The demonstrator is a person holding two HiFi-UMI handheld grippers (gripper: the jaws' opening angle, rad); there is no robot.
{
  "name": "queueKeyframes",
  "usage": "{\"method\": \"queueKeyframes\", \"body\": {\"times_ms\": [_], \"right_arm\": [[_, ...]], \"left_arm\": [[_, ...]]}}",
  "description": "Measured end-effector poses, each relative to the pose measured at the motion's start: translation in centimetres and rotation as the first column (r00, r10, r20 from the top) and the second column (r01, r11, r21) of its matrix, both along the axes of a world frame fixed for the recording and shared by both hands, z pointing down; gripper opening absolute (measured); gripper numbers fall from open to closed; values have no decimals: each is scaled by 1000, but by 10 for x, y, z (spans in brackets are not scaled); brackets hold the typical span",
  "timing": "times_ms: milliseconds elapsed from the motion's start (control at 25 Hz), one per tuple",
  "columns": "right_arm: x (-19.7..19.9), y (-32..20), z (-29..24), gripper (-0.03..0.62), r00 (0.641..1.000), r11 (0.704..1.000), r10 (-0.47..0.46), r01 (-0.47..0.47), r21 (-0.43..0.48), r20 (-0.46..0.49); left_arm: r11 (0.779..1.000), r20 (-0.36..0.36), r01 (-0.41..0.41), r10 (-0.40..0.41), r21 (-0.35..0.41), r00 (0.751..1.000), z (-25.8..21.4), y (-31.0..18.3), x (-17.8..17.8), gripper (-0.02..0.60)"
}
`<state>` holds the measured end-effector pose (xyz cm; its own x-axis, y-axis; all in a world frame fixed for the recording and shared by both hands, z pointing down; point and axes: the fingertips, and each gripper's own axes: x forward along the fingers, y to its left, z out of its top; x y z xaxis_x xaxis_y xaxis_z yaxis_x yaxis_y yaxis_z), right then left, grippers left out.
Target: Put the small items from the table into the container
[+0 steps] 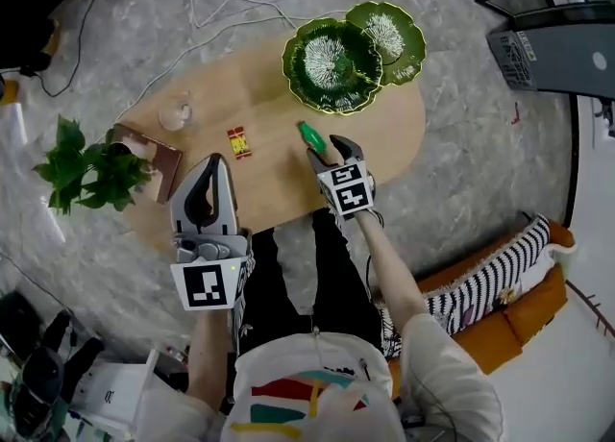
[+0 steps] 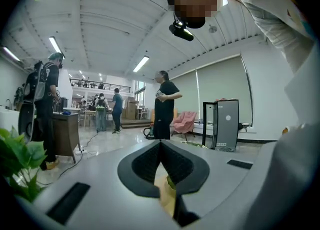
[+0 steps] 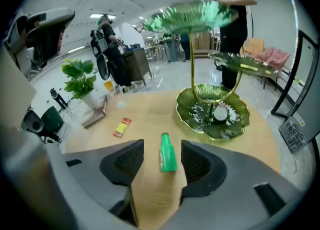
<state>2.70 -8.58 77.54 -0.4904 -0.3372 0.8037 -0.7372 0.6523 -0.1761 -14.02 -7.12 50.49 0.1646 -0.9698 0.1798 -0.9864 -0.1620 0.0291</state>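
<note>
Here the right gripper (image 1: 333, 149) sits just right of centre in the head view, angled down at the wooden surface (image 1: 384, 128). In the right gripper view its jaws stand wide apart, with the green bottle (image 3: 168, 153) lying on its side between them, neck pointing away. Neither pad touches it. In the head view the bottle (image 1: 309, 135) lies at mid-frame, just up and left of those jaws and near the dish (image 1: 293, 70).

The dish is green, leaf-shaped and tiered, and fills the upper middle of the frame. A small white round item (image 3: 220, 113) lies in its lowest tier.

The left gripper (image 1: 219, 165) is at lower left, at the near edge of the surface. In the left gripper view its jaws meet at the tips, and nothing is held.

A red and yellow packet (image 1: 239, 142) lies left of the bottle, with a glass (image 1: 176, 113) further up and left. A plant (image 1: 86, 173) stands at the far left.
</note>
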Motion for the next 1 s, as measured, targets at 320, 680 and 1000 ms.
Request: {"method": "queueKeyframes", "body": {"times_ms": [320, 680, 1000], "right_arm": [[1, 10, 83, 224, 992, 991, -59, 45, -124, -115], [-17, 17, -43, 161, 995, 996, -85, 87, 35, -54], [-14, 4, -240, 161, 988, 960, 24, -65, 273, 150]], "left_arm": [[999, -15, -19, 19, -39, 1000, 46, 3, 6, 6], [1000, -4, 6, -6, 11, 1000, -24, 1, -9, 6], [987, -7, 0, 1, 164, 1000, -135, -6, 5, 6]]}}
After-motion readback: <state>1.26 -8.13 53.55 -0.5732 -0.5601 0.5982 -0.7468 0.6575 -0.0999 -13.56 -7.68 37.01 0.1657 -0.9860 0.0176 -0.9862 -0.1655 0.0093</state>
